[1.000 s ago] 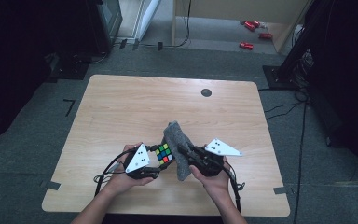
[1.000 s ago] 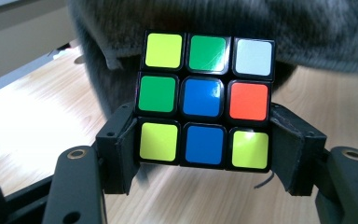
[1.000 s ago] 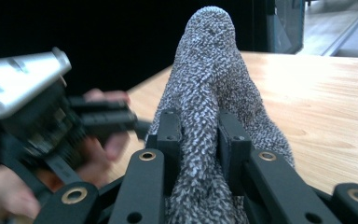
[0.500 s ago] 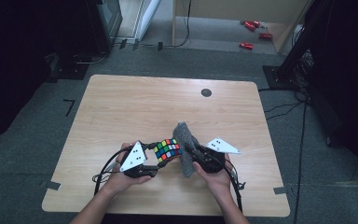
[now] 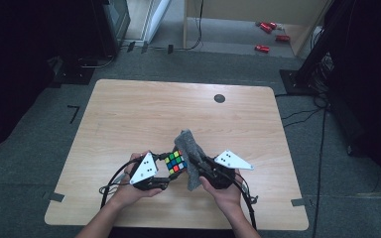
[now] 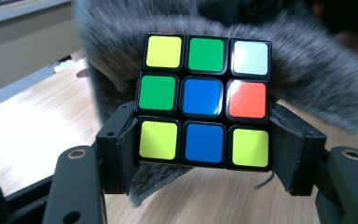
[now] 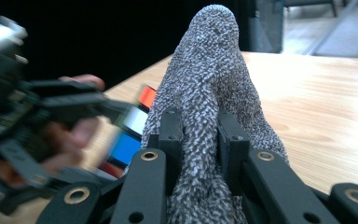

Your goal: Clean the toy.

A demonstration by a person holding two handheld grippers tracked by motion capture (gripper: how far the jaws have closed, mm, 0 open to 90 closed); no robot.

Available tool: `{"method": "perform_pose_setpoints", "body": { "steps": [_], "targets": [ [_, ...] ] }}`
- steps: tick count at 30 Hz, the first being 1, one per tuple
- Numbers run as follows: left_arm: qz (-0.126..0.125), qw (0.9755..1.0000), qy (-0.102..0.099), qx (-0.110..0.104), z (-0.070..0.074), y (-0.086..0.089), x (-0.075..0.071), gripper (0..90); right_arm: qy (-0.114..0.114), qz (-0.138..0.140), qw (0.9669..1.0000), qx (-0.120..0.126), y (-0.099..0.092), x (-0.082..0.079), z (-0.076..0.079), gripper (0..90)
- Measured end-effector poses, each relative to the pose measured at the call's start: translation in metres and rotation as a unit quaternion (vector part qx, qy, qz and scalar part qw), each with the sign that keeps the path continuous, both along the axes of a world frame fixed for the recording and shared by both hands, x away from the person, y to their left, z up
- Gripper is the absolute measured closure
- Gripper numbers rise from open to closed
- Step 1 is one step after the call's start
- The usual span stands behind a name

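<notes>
The wooden table (image 5: 129, 114) has a light top with rounded corners, and it stands on a grey carpet floor (image 5: 39, 163). Near the far edge of the table there is a small round black cable hole (image 5: 220, 98). Beyond the table, on the floor, some red objects (image 5: 270, 34) lie beside a light wooden panel (image 5: 248, 10). To the far left of the table stands a dark cabinet (image 5: 111, 22).

The cube (image 6: 204, 100) sits between the left gripper's (image 6: 204, 154) jaws, with the cloth (image 6: 307, 70) just behind it. The right gripper (image 7: 200, 140) clamps that cloth, the cube to its left, above the table (image 5: 129, 114).
</notes>
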State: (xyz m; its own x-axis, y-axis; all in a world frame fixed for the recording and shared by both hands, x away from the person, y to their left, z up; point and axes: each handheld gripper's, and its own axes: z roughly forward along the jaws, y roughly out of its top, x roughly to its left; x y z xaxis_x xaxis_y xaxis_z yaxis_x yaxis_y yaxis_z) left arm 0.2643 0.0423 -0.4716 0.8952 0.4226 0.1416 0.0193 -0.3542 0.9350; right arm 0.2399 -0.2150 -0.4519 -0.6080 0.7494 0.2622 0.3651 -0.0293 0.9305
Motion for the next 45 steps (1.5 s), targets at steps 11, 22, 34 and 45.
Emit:
{"method": "perform_pose_setpoints", "body": {
  "steps": [11,22,34,45],
  "targets": [
    [0.016,0.9997,0.005,0.019,-0.004,-0.001,0.004,34.6,-0.012,-0.019,0.9997,0.012,-0.010,-0.001,0.008,76.4],
    [0.005,0.9999,0.009,-0.010,0.002,0.002,0.002,34.6,0.000,0.004,0.9999,0.013,0.001,-0.001,0.002,76.2],
    [0.012,0.9995,0.030,0.000,-0.001,0.001,0.006,34.6,-0.005,-0.012,0.9999,0.012,-0.008,-0.001,0.009,76.2],
    [0.001,0.9995,0.019,-0.026,0.006,0.004,0.003,34.5,0.021,-0.011,0.9996,0.017,-0.005,0.003,0.002,76.3]
  ]
}}
